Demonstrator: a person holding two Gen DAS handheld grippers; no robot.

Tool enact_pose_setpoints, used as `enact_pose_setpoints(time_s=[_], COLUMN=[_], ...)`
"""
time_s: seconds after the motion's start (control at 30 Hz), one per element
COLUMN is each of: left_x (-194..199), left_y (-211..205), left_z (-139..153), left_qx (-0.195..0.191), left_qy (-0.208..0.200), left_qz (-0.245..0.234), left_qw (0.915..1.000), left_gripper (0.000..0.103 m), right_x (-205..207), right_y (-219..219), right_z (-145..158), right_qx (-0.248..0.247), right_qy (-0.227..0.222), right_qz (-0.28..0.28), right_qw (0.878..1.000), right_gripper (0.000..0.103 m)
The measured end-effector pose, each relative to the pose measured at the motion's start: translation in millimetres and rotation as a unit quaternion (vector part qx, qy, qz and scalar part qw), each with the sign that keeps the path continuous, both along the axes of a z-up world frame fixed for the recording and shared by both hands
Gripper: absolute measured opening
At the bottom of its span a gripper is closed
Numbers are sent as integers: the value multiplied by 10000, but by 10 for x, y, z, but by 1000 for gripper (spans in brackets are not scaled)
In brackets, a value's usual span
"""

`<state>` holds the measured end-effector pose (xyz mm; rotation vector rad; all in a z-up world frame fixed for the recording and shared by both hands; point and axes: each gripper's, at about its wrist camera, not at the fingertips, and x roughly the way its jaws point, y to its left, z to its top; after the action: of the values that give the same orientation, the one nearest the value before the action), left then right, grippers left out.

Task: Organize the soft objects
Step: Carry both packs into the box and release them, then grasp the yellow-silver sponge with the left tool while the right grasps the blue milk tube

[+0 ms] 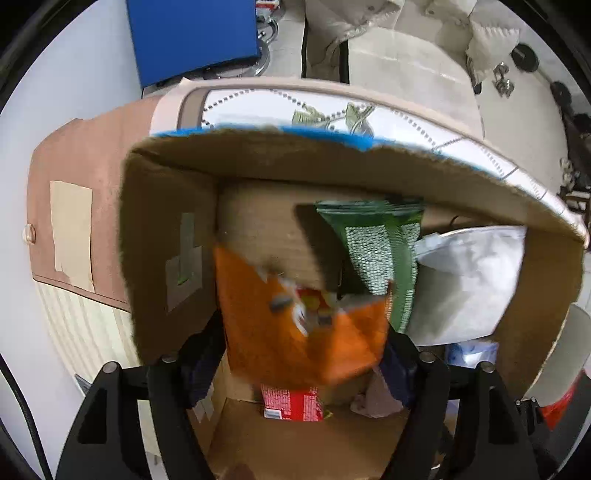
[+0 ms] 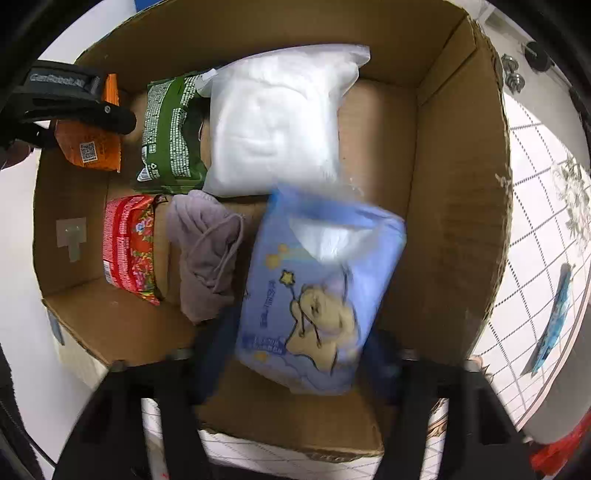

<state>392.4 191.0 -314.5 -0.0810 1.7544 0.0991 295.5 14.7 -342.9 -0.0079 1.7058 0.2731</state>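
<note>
Orange snack packet (image 1: 295, 325) was clamped between the fingers of the left tool (image 1: 301, 373), held over the cardboard box (image 1: 166, 229) near one corner of it; in the right wrist view the same packet (image 2: 90, 147) hung from that tool (image 2: 85, 107) at the box's far left corner. Blue tissue pack (image 2: 314, 295), printed with a cartoon bear, was pinched by the right tool (image 2: 295, 365) above the near edge of the box (image 2: 454, 221); its image was blurred.

Contents lying on the box floor:
- green packet (image 2: 170, 136), just beside the orange one;
- white padded bag (image 2: 277, 122), touching the green packet and reaching the far wall;
- grey cloth pouch (image 2: 207, 254) with drawstring, nearer the middle;
- red floral packet (image 2: 129, 243), beside the pouch, toward the left wall.

Box stood on a white patterned cloth (image 2: 546, 229). Beige quilted jacket (image 1: 369, 22) lay beyond, well apart from the box.
</note>
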Motion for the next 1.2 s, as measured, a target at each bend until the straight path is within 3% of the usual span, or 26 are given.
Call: enact_pose_setpoints(time_s=[0.1, 0.2, 0.27, 0.33, 0.6, 1.2], left_x=[-38, -81, -146, -237, -815, -1962], left_y=[11, 19, 8, -3, -75, -415], left_z=[168, 309, 400, 514, 893, 1795], left_qx=[-47, -249, -229, -135, -18, 269], left_qy=[-168, -336, -428, -595, -1354, -2623], left_qz=[50, -71, -113, -127, -294, -204], left_qw=[9998, 9991, 9988, 9981, 9904, 9644], left_gripper=[78, 90, 90, 101, 102, 102], right_x=[4, 11, 11, 19, -145, -933], right_y=[-14, -35, -32, -44, -109, -346], right_z=[88, 205, 299, 409, 893, 1635], right_qx=[-78, -51, -56, -97, -229, 21], right_qy=[-51, -119, -247, -419, -1148, -1954], right_qz=[3, -49, -96, -180, -330, -531], right_qw=[10000, 9999, 9996, 9989, 9926, 9793], right_gripper=[93, 98, 103, 103, 103, 103])
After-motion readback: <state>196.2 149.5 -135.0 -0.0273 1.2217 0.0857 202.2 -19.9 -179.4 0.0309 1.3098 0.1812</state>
